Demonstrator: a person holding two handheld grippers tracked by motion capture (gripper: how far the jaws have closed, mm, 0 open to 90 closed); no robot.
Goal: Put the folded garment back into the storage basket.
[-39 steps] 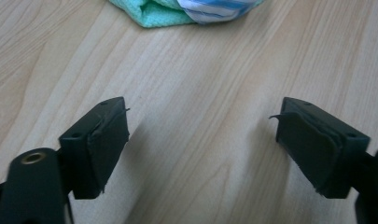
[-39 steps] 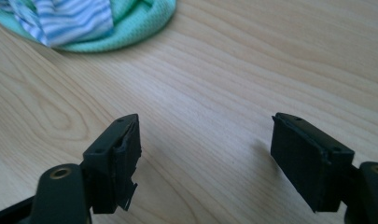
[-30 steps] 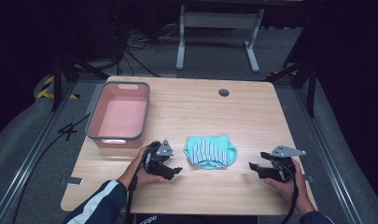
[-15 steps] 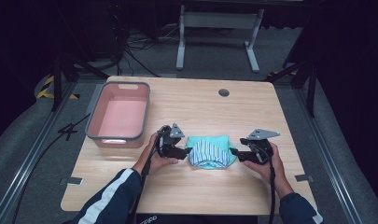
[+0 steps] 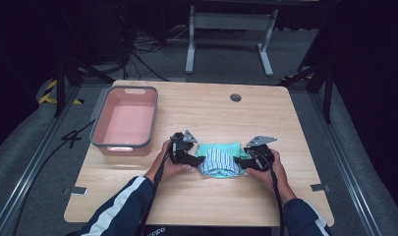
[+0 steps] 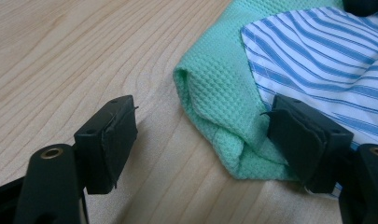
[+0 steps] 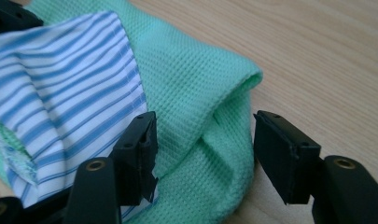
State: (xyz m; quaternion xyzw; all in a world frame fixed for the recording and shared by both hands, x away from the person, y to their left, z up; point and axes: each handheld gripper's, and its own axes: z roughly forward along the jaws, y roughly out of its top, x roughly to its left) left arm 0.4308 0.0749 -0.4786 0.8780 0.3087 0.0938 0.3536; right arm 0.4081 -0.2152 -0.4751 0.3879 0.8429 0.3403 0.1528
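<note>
1. This is a lab or recording studio, not a home: black curtains close in all round the wooden table (image 5: 196, 196).
2. Beyond the table, cables (image 5: 137, 54) sprawl over grey carpet beside a metal stand (image 5: 226, 39).
3. Yellow-black hazard tape (image 5: 51, 91) marks the floor left of the table.

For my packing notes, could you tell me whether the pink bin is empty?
Empty: the pink bin shows only its bare floor in the high view.
</note>
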